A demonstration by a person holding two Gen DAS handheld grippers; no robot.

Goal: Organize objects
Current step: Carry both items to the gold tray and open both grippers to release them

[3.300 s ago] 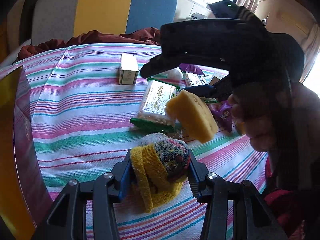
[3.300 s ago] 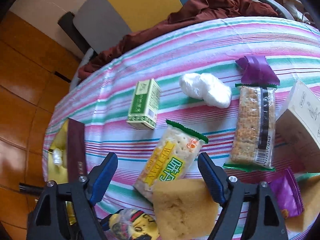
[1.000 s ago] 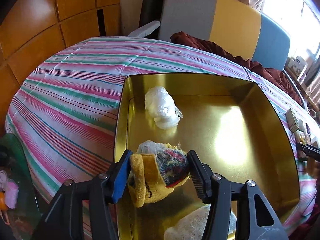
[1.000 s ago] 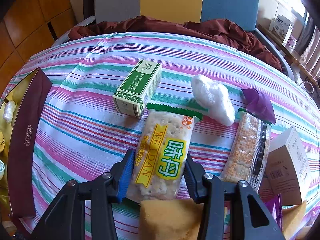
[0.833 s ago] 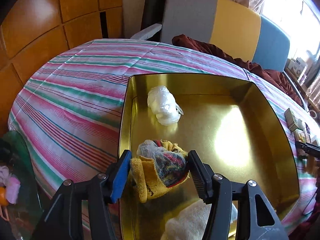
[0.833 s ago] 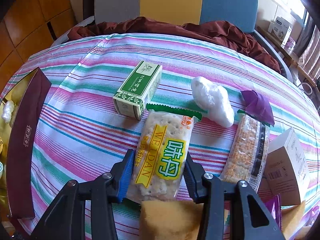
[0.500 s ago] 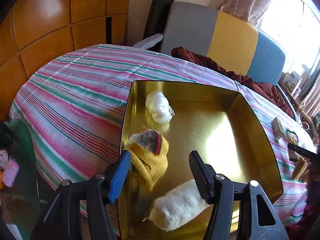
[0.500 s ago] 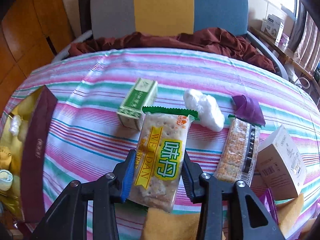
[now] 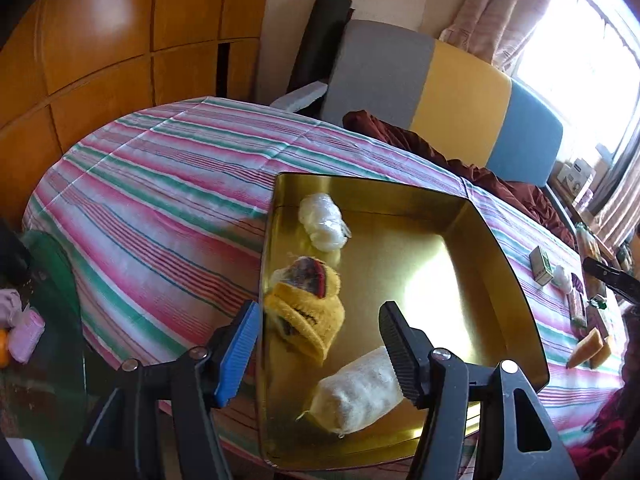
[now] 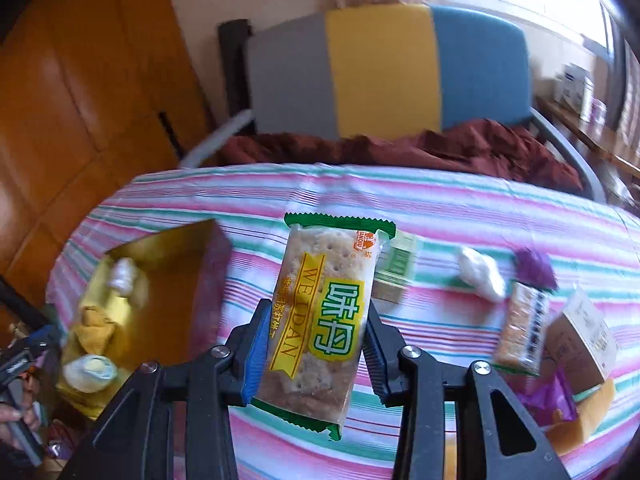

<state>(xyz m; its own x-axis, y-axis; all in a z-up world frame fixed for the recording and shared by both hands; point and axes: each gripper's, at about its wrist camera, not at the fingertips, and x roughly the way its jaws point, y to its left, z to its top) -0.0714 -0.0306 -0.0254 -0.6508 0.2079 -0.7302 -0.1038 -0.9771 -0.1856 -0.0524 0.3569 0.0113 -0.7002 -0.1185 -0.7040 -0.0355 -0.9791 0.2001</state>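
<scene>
The right gripper (image 10: pixel 314 344) is clamped on the cracker packet (image 10: pixel 324 304), its pads squeezing the long sides of the wrapper low down, so most of the packet stands up ahead of the jaws and clear of the striped tablecloth (image 10: pixel 440 208); held by the narrow sides like this, it looks ready to be carried and laid flat without crushing the crackers. Off to that claw's left lies the gold tin (image 10: pixel 160 280), apparently the collecting place, since soft things already sit in it. To the claw's right, on the cloth, lie the green box (image 10: pixel 394 276), partly hidden behind the packet, a white plastic bundle (image 10: pixel 478 276), a second cracker pack (image 10: pixel 520 336), a cardboard box (image 10: pixel 584 340) and a sponge (image 10: pixel 592 412), seemingly waiting their turn. The left gripper (image 9: pixel 316 344) has its jaws parted and widening, nothing pressed between the pads. Just ahead of it, close to its left pad, the yellow sock bundle (image 9: pixel 308 304) rests on the floor of the gold tin (image 9: pixel 500 264), free of the claw. Near its right pad lies a white rolled sock (image 9: pixel 356 392), and farther ahead a clear plastic wad (image 9: pixel 323 222), all kept to the tin's left side, which leaves bare floor on the claw's right for the packet.
</scene>
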